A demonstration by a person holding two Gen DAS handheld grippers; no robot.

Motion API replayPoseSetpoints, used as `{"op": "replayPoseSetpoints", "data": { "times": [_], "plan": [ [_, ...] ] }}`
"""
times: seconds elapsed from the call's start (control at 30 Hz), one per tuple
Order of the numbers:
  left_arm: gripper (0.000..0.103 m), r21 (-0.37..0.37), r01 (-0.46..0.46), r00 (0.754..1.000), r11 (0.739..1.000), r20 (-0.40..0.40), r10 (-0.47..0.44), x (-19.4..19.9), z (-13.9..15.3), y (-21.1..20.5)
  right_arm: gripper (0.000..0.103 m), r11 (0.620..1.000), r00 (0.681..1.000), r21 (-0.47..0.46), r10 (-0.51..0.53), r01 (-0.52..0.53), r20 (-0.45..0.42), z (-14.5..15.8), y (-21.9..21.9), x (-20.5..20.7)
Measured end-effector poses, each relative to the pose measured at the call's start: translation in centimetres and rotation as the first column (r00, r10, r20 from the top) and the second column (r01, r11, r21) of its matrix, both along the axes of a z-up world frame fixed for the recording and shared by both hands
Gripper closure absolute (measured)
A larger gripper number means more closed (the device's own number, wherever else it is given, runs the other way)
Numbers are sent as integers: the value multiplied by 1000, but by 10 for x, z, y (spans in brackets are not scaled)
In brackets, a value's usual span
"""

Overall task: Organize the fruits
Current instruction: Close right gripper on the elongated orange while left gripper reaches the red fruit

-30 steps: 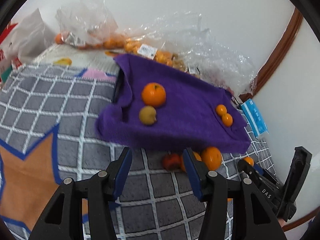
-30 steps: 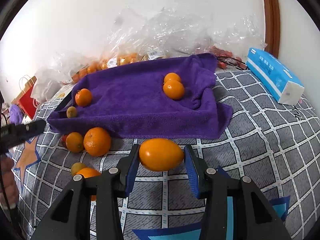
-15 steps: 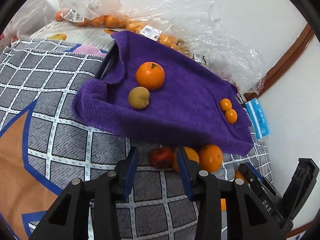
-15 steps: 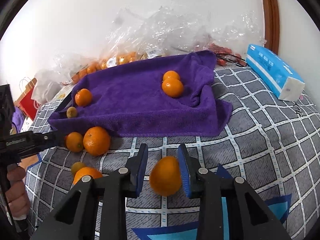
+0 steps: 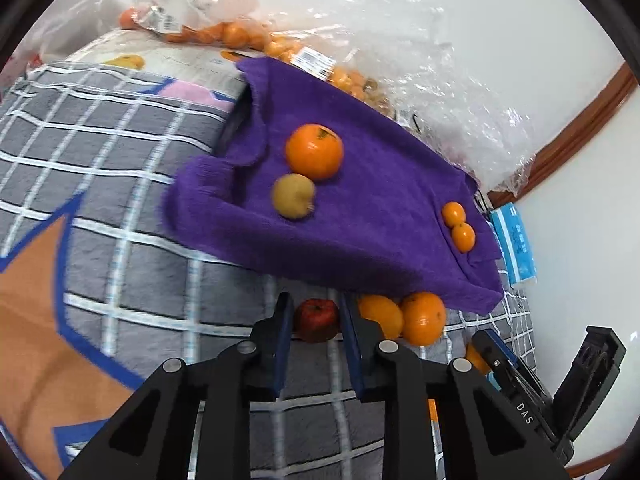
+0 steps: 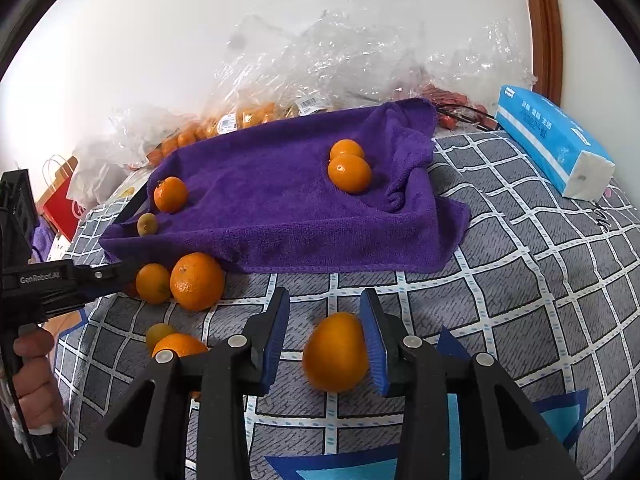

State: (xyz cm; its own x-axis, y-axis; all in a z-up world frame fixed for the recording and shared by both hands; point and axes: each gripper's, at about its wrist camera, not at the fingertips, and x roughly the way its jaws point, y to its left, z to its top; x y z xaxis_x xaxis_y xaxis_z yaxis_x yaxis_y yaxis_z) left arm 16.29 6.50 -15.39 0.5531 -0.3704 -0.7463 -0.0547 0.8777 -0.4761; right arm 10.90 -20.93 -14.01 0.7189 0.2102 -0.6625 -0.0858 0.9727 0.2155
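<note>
Left gripper (image 5: 312, 322) with its blue pads pressed on either side of a small red fruit (image 5: 316, 319), which sits on the grey checked cover (image 5: 120, 208) just off the near hem of the purple towel (image 5: 360, 208). Directly to the fruit's right, two oranges (image 5: 404, 316) lie touching each other and partly tucked under the hem, leaving little free room on that side; to the left the cover is open.

Right gripper (image 6: 325, 336): jaws opening, an oval orange (image 6: 335, 354) between them, touching the right pad, with a gap to the left pad. Bare cover lies ahead of it up to the towel's (image 6: 288, 208) front edge.

On the towel: a large orange (image 5: 314, 151) touching a yellow-green fruit (image 5: 293, 195) near the left end, and two small oranges (image 5: 458, 226) touching each other near the right end, beside a bunched fold. The middle of the towel is free.

The left wrist view alone shows the red fruit in the clamp and the dark edge of something under the towel's left corner. The right wrist view alone shows the blue tissue pack (image 6: 552, 144) at the cover's right edge, well apart from the towel, a red paper bag (image 6: 60, 200) at far left, two more fruits (image 6: 172, 342) near the gripper's left finger, and the left gripper (image 6: 120, 274) from the side, gripped by a hand (image 6: 34, 384). Clear plastic bags (image 6: 320, 68) of fruit line the wall behind the towel in both views.
</note>
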Motion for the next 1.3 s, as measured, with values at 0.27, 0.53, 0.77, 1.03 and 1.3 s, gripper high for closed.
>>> {"op": "replayPoseSetpoints", "data": {
  "times": [0.27, 0.53, 0.77, 1.03, 1.3],
  "plan": [
    [79, 62, 19, 1000, 998, 22, -20, -3, -4, 0, 65, 1000, 1000, 2, 0, 0, -1, 0, 0, 0],
    [76, 121, 13, 997, 993, 69, -22, -6, -6, -6, 65, 1000, 1000, 9, -2, 2, -3, 0, 0, 0],
    [77, 162, 16, 993, 987, 112, -34, -8, -8, -12, 62, 1000, 1000, 10, 0, 0, -4, 0, 0, 1],
    [78, 206, 15, 990, 978, 137, -44, -14, -6, -18, 53, 1000, 1000, 7, 17, -17, 2, 1, 4, -1],
    [78, 176, 3, 989, 984, 144, -29, -16, -6, -13, 49, 999, 1000, 34, 9, -8, -19, -2, -1, 0]
  ]
}}
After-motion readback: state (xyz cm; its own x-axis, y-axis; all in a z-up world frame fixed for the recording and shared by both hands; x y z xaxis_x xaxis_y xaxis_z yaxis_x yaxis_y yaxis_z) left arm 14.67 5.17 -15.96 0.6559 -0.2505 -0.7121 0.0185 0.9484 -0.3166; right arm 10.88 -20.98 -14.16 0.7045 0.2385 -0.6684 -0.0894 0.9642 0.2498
